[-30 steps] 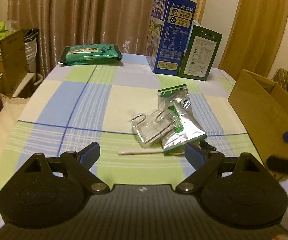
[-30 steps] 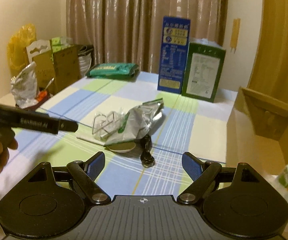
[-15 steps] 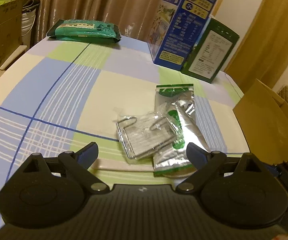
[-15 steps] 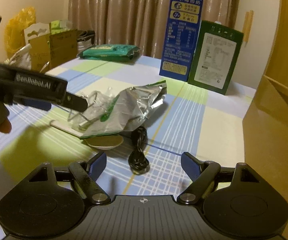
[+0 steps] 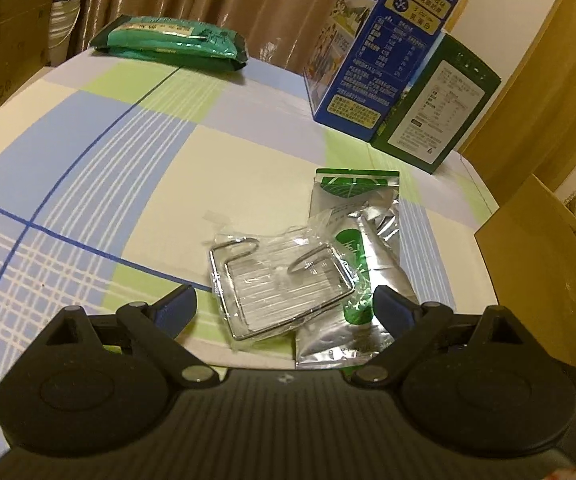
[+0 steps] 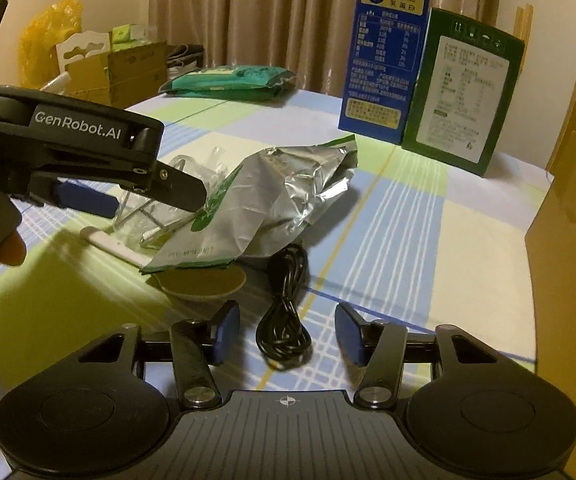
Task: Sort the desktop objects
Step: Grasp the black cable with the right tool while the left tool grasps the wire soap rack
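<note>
Between the blue fingers of my right tongs, which are closing without yet touching it, lies the coiled black cable on the checked bench. My left tongs stand spread over the bagged wire rack, which overlaps the foil pouch. Open cloth stretches left and ahead to the green packet and the upright cartons; a cardboard box crowds the right edge. A pale spoon hides partly under the pouch.
</note>
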A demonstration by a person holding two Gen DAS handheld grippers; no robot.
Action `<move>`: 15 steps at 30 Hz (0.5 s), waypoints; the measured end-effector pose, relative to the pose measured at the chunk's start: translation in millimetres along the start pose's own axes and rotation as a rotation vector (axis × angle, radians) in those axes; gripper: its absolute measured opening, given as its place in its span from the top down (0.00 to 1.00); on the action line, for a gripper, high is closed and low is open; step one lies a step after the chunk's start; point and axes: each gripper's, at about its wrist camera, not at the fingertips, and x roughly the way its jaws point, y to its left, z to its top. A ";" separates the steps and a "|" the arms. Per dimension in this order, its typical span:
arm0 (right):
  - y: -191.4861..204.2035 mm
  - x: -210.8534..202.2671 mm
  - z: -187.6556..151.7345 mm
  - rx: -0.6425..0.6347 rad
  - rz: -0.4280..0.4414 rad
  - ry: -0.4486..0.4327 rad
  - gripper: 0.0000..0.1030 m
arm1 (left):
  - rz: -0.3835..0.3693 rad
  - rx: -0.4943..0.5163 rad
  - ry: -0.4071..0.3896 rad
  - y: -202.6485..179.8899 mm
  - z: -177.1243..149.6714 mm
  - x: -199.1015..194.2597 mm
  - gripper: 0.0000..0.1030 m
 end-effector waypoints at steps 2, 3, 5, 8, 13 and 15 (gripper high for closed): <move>-0.6 0.9 1.4 0.011 0.003 0.003 0.67 | -0.005 -0.013 0.004 0.3 0.1 2.0 0.10; -0.5 0.6 1.5 0.014 0.002 0.004 0.74 | -0.008 -0.025 0.006 0.8 -0.3 2.8 0.11; 0.1 -1.2 0.6 0.017 -0.007 0.006 0.78 | -0.011 -0.045 0.012 1.9 -0.5 4.3 0.12; -0.8 -5.7 -1.7 0.033 -0.020 0.010 0.79 | -0.020 -0.060 0.007 4.1 -0.4 3.9 0.16; -3.1 -18.8 -4.8 0.077 -0.037 0.018 0.83 | -0.023 -0.055 0.006 4.8 -0.4 2.0 0.28; -2.5 -24.8 -7.3 0.089 -0.049 0.027 0.83 | -0.018 -0.043 0.010 4.3 -0.6 0.6 0.34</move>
